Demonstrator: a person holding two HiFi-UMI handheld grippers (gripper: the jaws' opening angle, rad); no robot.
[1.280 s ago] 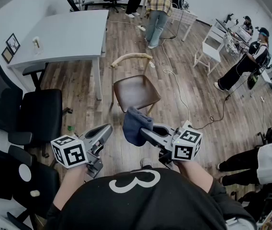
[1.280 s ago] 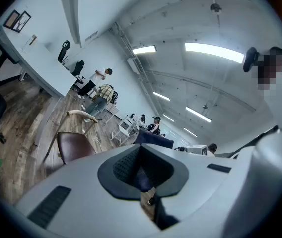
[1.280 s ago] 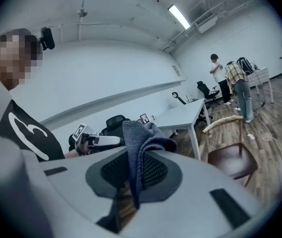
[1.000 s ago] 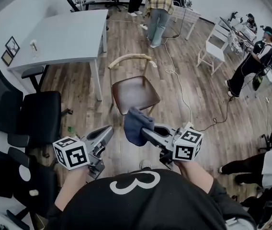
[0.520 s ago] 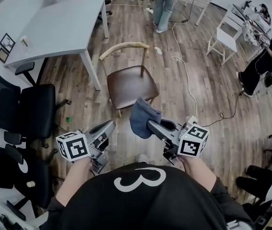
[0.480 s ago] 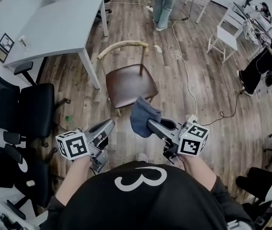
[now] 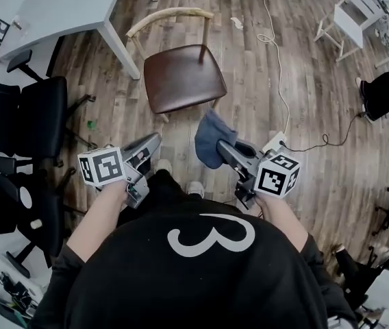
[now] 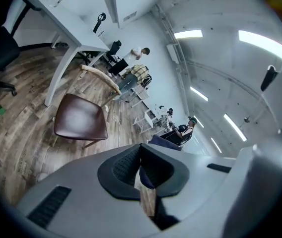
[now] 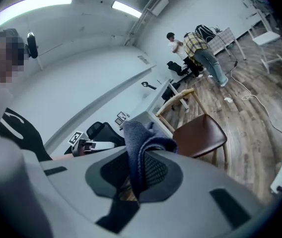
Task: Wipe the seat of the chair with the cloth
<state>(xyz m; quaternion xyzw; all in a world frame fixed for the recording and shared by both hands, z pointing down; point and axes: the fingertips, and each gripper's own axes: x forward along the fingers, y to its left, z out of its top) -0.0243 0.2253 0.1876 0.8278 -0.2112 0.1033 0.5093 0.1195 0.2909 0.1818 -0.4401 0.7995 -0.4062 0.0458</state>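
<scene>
The blue cloth (image 7: pixel 211 137) hung bunched from my right tool (image 7: pixel 222 146), pinched between its jaws, well short of the brown chair seat (image 7: pixel 183 77) ahead. I judged that narrow pinch could slip under wiping pressure. My left tool (image 7: pixel 153 140) was pressed together, empty.

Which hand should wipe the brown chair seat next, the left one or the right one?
Right. The right gripper has its jaws shut on the blue cloth, which is not yet on the chair seat. The left gripper has its jaws together on nothing.
</scene>
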